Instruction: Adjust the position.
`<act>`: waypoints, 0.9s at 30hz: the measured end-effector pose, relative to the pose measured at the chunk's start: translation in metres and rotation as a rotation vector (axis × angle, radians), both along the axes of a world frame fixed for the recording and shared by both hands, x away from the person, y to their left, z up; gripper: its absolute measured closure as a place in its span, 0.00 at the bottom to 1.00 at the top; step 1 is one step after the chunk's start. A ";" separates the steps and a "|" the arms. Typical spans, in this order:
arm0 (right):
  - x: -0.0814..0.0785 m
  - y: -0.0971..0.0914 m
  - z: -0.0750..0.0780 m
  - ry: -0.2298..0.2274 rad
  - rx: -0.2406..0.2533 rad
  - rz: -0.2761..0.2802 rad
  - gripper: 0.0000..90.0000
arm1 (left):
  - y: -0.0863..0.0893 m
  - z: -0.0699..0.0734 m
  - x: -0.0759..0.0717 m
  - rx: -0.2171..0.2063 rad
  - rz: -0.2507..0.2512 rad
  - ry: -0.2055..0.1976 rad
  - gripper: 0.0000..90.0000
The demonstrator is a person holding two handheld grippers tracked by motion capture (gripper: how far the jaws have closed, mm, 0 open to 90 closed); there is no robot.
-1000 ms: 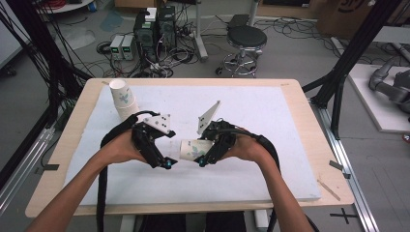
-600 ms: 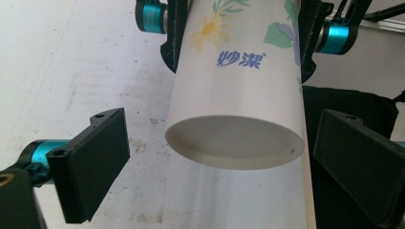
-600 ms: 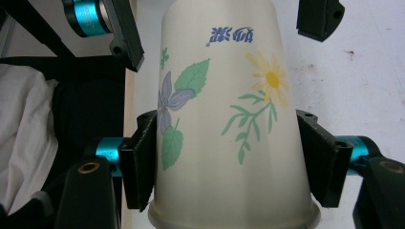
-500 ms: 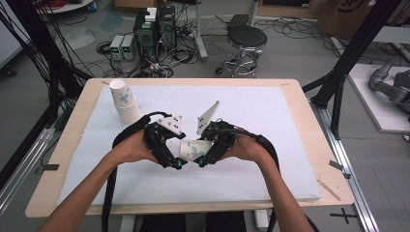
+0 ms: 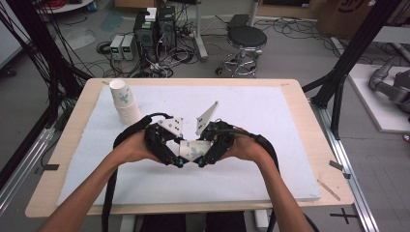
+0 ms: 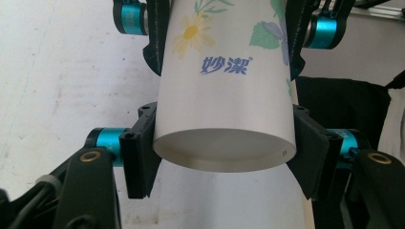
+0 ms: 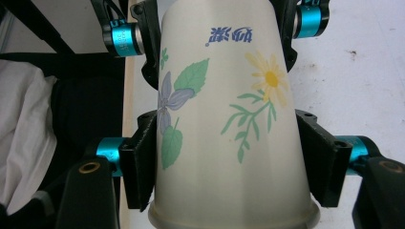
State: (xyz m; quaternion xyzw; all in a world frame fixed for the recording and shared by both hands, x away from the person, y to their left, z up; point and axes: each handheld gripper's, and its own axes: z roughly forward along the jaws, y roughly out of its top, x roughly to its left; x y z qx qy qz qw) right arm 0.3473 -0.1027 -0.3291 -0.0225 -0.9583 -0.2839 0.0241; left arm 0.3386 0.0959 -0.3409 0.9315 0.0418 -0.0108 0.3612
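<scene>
A white paper cup (image 5: pixel 193 149) printed with flowers and blue lettering is held on its side between both hands, just above the white mat. My left gripper (image 5: pixel 175 158) is shut on the narrow base end of the cup (image 6: pixel 224 95); its black pads (image 6: pixel 141 160) press both sides. My right gripper (image 5: pixel 205 158) is shut on the wide rim end of the cup (image 7: pixel 229 119). In the left gripper view the right gripper (image 6: pixel 224 38) grips farther up the cup. In the right gripper view the left gripper (image 7: pixel 215 33) clamps the far end.
A stack of upturned paper cups (image 5: pixel 124 102) stands at the back left of the white mat (image 5: pixel 275 125). The wooden table edge (image 5: pixel 193 205) runs in front of the hands. Cables, computer boxes and a stool (image 5: pixel 245 38) lie on the floor beyond.
My left gripper moved right from beside the cup and closed on its base end. The right gripper kept hold of the cup and barely moved.
</scene>
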 end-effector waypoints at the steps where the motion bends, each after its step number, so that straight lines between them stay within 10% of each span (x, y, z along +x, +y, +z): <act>1: 0.000 0.000 0.000 0.000 0.000 0.000 0.36 | 0.000 0.000 0.000 0.000 0.000 0.000 0.40; 9: 0.001 0.000 -0.001 0.003 0.007 0.000 0.30 | 0.001 0.001 0.000 0.011 0.005 -0.012 0.40; 10: 0.001 -0.001 -0.002 0.010 0.031 -0.011 0.13 | 0.001 0.001 0.001 0.015 0.010 -0.011 0.40; 19: 0.002 -0.005 0.000 0.010 0.090 -0.029 0.13 | 0.004 0.001 0.001 0.015 0.018 -0.015 0.41; 27: 0.001 -0.028 0.001 0.032 0.262 -0.041 0.13 | 0.022 0.001 -0.005 -0.129 0.055 0.002 0.41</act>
